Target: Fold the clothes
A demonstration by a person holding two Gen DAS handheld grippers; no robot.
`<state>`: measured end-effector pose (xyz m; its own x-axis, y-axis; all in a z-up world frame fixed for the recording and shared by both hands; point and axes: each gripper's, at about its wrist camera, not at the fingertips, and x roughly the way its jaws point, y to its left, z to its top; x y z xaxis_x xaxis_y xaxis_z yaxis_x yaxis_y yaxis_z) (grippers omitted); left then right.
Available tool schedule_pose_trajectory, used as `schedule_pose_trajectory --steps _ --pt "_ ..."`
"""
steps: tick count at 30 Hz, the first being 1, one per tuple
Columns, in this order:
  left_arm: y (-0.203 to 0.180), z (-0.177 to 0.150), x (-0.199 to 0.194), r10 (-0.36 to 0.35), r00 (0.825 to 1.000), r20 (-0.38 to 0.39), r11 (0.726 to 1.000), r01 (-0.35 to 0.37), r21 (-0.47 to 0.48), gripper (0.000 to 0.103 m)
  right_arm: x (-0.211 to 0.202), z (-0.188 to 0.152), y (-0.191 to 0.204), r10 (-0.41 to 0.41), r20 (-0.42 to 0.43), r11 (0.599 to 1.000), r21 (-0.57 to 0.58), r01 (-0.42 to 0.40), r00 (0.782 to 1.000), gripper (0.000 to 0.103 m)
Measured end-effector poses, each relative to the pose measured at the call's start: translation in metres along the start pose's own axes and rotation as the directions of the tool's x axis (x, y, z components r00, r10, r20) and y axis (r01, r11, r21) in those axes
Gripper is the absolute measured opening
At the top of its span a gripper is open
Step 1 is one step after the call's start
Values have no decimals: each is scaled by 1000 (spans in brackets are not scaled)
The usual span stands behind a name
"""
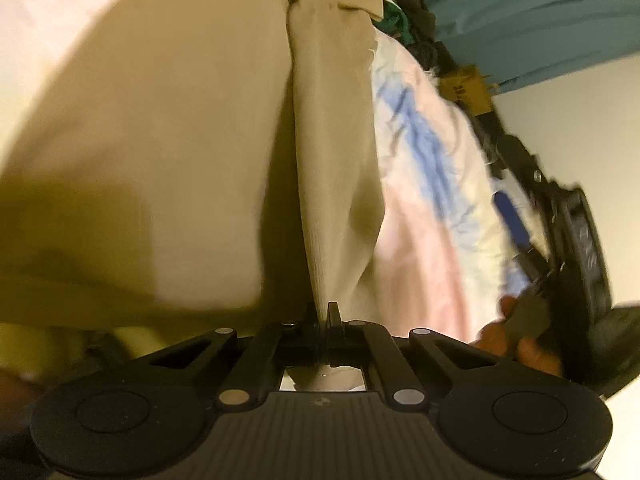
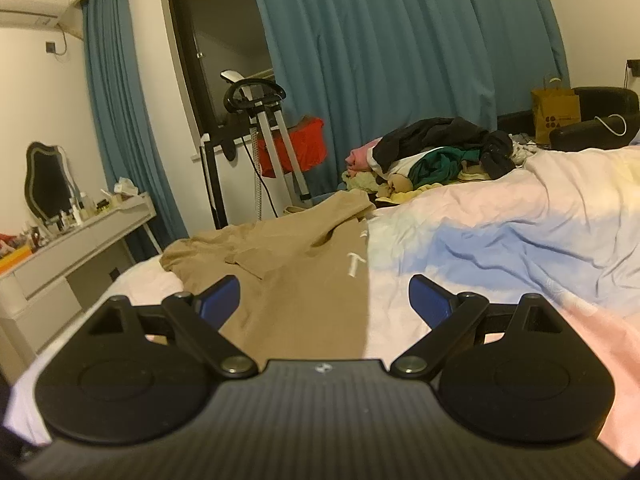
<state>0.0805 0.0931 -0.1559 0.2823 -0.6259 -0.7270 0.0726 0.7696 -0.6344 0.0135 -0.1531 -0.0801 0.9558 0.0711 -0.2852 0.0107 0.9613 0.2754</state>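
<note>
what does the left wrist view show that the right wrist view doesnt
Only the left wrist view: the left gripper shut on a raised fold of the tan cotton garment, and a hand holding the other gripper. Only the right wrist view: the right gripper open and empty, the white dressing table, the exercise bike. Both: that garment, the pastel bedspread, the teal curtains, the pile of unfolded clothes.

Matt tan cloth garment (image 2: 296, 264), crumpled bedsheet (image 2: 500, 216)
</note>
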Motion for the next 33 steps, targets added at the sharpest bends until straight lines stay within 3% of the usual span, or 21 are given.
schedule_pose_trajectory --steps 4,6,9,14,24,31,33 --pt "-11 -12 -16 93 995 34 991 -96 90 13 1 0 1 3 -17 1000 -5 -3 1000 93" --pt "-25 -16 -21 118 991 65 979 -127 161 42 -1 0 2 5 -17 1000 -12 -5 1000 93" --pt "-49 -18 -27 143 980 137 950 -175 259 61 -7 2 2 -3 -19 1000 -16 3 1000 93" --pt "-76 -12 -54 167 942 292 902 -265 340 78 -14 7 -5 -2 -10 1000 25 3 1000 93" --pt "-124 12 -77 147 854 499 827 -383 412 92 -24 11 -4 -14 27 1000 7 14 1000 93" --pt "-138 27 -64 115 819 562 800 -412 436 98 -24 10 -8 -34 31 999 22 33 999 93" --pt "-132 31 -57 119 824 554 802 -409 436 98 -23 8 -9 -40 26 999 21 40 999 93"
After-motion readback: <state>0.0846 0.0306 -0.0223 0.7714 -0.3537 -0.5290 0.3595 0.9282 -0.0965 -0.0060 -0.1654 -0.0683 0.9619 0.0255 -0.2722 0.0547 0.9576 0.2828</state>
